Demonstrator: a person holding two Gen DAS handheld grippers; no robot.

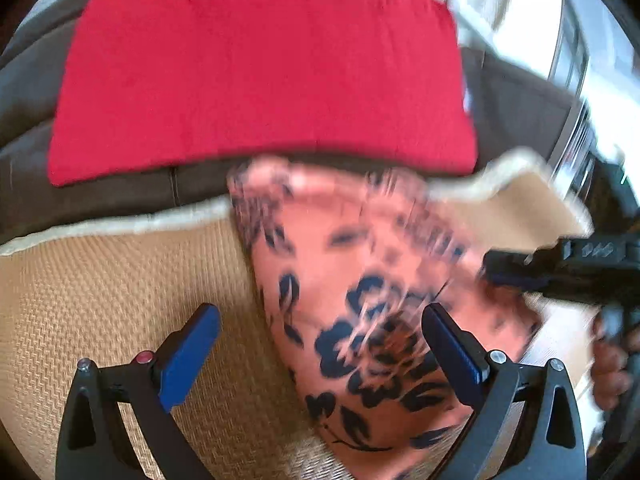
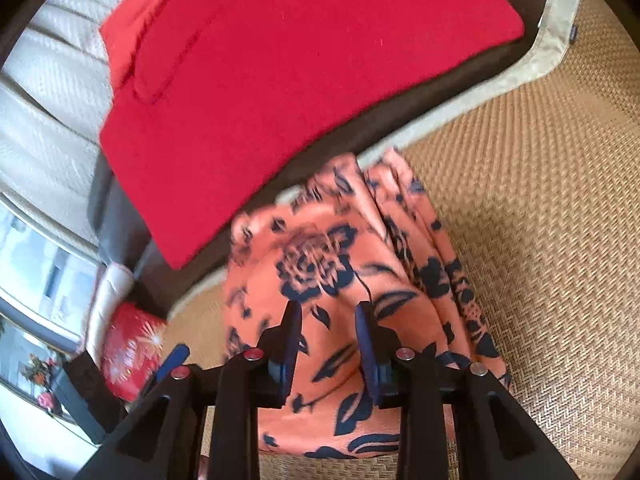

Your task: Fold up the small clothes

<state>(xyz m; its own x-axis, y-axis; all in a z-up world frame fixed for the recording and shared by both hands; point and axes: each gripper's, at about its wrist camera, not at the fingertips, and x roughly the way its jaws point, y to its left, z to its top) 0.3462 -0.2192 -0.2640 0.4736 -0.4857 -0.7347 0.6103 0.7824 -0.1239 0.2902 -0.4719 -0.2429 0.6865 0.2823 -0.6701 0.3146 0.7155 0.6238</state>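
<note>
An orange cloth with dark blue flowers point(image 1: 360, 320) lies folded on a woven tan mat point(image 1: 100, 300). My left gripper point(image 1: 320, 340) is open above the mat, its right finger over the cloth's near part, holding nothing. In the right wrist view the same cloth point(image 2: 332, 248) lies under my right gripper point(image 2: 330, 320), whose jaws stand part-way apart over the cloth; nothing is pinched between the pads. The right gripper's body shows at the right edge of the left wrist view point(image 1: 580, 264).
A red cushion point(image 1: 260, 72) lies on a dark brown seat point(image 1: 120, 192) just beyond the mat; it also shows in the right wrist view point(image 2: 300, 80). A cream padded sofa back point(image 2: 48, 100) and a red patterned bag point(image 2: 132, 348) are at the left.
</note>
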